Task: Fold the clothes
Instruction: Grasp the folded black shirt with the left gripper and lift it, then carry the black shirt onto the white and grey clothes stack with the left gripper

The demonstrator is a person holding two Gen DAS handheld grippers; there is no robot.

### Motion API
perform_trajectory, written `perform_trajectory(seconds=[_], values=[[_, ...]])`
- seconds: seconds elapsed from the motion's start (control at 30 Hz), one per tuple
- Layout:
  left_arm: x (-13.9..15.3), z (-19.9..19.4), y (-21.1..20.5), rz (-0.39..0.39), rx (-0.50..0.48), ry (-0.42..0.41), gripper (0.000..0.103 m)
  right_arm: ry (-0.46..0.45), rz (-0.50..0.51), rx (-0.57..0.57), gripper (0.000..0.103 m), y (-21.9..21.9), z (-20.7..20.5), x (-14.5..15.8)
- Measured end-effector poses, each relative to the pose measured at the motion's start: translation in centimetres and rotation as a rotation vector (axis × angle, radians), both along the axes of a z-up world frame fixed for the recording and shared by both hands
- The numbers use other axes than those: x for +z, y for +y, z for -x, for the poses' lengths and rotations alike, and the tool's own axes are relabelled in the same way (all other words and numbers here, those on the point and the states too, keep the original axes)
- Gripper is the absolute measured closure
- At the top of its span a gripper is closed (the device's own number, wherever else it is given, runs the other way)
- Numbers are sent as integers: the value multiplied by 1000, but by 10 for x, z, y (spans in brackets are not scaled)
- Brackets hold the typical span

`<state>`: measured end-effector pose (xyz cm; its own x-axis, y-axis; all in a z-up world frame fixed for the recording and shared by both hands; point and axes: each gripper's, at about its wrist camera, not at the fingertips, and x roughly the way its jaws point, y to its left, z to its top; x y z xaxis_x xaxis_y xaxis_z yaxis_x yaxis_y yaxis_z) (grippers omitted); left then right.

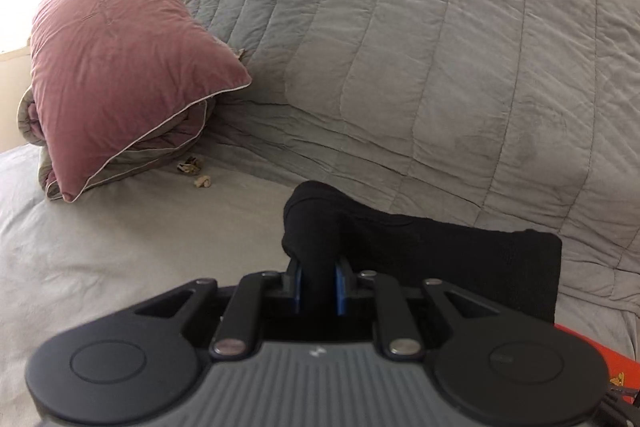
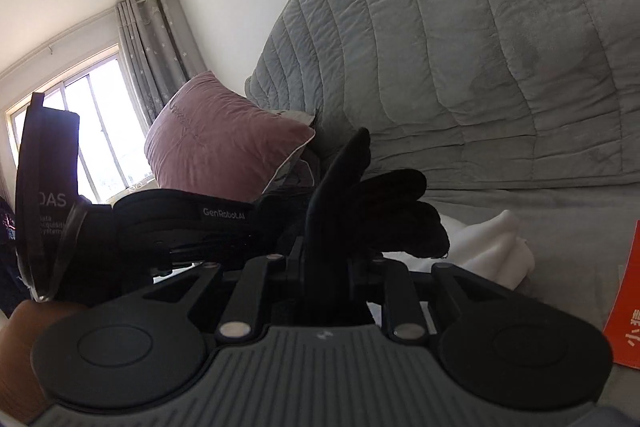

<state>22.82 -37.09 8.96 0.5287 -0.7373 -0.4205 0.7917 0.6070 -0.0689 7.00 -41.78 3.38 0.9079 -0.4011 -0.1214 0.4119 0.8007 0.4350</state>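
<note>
A black garment (image 1: 460, 255) hangs lifted above the grey bed sheet (image 1: 100, 247). My left gripper (image 1: 318, 283) is shut on a bunched edge of it, held between the blue pads (image 1: 340, 287). In the right wrist view my right gripper (image 2: 324, 259) is shut on another part of the black garment (image 2: 380, 211), which sticks up and folds over in front of the fingers. The left gripper's body (image 2: 160, 223) is seen side-on to the left of it, close by. A white garment (image 2: 496, 251) lies on the bed behind the black one.
A pink pillow (image 1: 120, 75) rests on a rolled quilt at the left. A grey quilted cover (image 1: 440, 67) drapes the backrest. An orange box (image 2: 624, 303) lies at the right. Small crumbs (image 1: 196, 173) sit near the pillow. A window (image 2: 92, 131) with curtains is beyond.
</note>
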Motion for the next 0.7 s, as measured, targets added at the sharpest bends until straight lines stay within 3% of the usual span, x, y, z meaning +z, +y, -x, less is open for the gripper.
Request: perform_trajectory(seconds=[0.23, 0.4, 0.47, 0.57, 0.63, 0.7], values=[[1, -6, -53, -62, -123, -92, 88, -18, 40, -168, 81, -5, -9, -10], [-22, -20, -80, -179, -147, -69, 85, 43, -104, -191, 81, -21, -17, -26], [-35, -27, -85, -233, -115, -47, 75, 76, -199, -194, 77, -29, -20, -34], [-41, -37, -73, -198, -40, 1, 61, 67, -283, -176, 66, -36, -19, -39], [-39, -46, -59, -142, 16, 62, 54, 59, -302, -176, 65, -36, -16, -37], [-39, -54, -46, -97, 75, 115, 53, 51, -322, -176, 65, -36, -14, -35]])
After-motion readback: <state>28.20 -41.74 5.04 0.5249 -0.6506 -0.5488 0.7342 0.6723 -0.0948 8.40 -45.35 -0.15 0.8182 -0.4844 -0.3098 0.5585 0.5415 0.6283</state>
